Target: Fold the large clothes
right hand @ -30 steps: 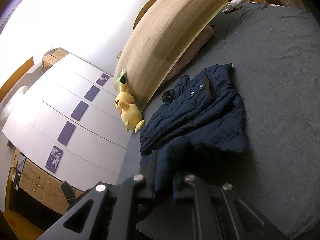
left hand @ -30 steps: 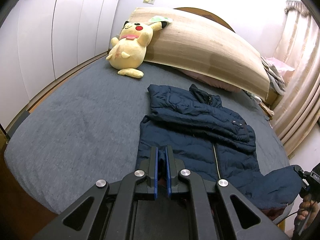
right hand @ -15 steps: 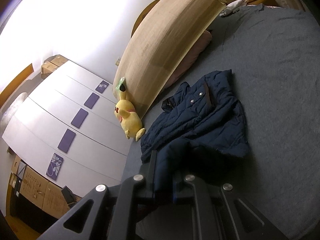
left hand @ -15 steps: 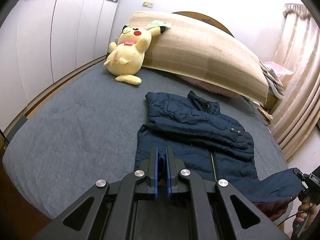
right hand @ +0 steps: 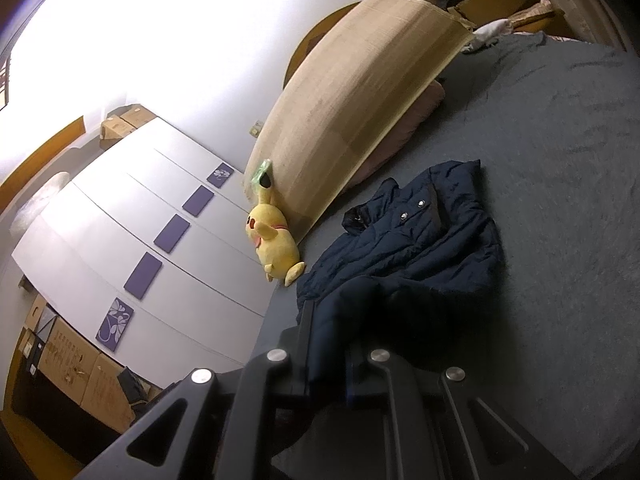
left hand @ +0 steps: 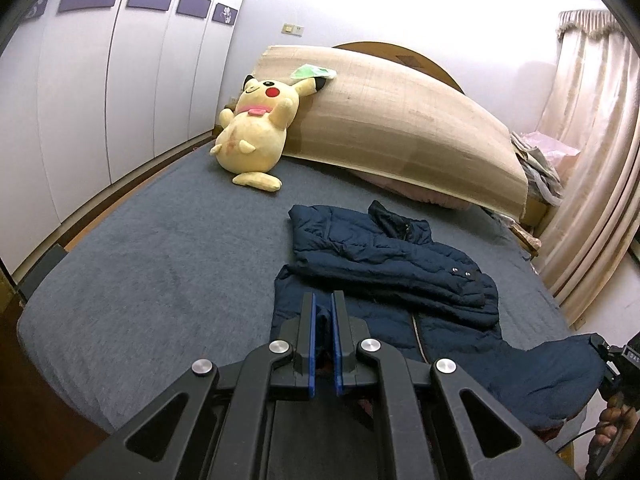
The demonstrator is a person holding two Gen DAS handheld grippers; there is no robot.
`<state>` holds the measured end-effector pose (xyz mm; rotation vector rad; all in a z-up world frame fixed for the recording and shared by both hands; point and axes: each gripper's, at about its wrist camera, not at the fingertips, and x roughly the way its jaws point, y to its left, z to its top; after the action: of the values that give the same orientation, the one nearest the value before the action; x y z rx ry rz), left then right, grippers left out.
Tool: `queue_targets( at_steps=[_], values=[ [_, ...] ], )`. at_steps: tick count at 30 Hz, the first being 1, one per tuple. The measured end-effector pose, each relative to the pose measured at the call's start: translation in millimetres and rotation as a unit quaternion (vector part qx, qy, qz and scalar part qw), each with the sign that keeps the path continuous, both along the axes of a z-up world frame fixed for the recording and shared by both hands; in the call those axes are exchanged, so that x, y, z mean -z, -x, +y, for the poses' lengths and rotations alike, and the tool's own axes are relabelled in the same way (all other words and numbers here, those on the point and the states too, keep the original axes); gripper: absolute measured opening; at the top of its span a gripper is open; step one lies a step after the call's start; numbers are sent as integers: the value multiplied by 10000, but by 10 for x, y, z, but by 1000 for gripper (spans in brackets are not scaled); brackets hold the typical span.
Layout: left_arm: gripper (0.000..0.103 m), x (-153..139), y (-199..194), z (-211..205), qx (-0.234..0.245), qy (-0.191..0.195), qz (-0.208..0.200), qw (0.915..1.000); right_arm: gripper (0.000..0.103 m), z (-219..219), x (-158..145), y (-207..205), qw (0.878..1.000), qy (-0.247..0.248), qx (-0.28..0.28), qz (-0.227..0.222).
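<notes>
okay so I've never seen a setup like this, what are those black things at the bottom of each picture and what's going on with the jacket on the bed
Those black things are two hand-held grippers; a person carries one in each hand. Each has a fisheye camera looking forward along its fingers, so one picture comes from the left gripper and the other, which is tilted, from the right gripper.

On the grey bed lies a navy puffer jacket, with one sleeve folded across its front. A yellow plush toy leans on a tan mat at the headboard.

Both grippers are closed on the jacket's near edge: the left near one corner of the hem, the right on a lifted part of the fabric. In the left picture, the right gripper and the hand holding it show at the far right.
</notes>
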<state>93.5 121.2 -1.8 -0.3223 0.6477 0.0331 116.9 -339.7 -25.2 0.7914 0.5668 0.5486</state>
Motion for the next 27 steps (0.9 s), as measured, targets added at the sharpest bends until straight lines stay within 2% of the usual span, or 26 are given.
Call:
queue_targets(
  at_steps=[9,27],
  values=[
    [7,-37,268,38,-73,94,-113,9999,11,-11,-107,259,9998,58,20,-186],
    [7,-23,692,160,-315,302,-239,9988,11,-93,-76,603,9995,-115,30,-276]
  ],
)
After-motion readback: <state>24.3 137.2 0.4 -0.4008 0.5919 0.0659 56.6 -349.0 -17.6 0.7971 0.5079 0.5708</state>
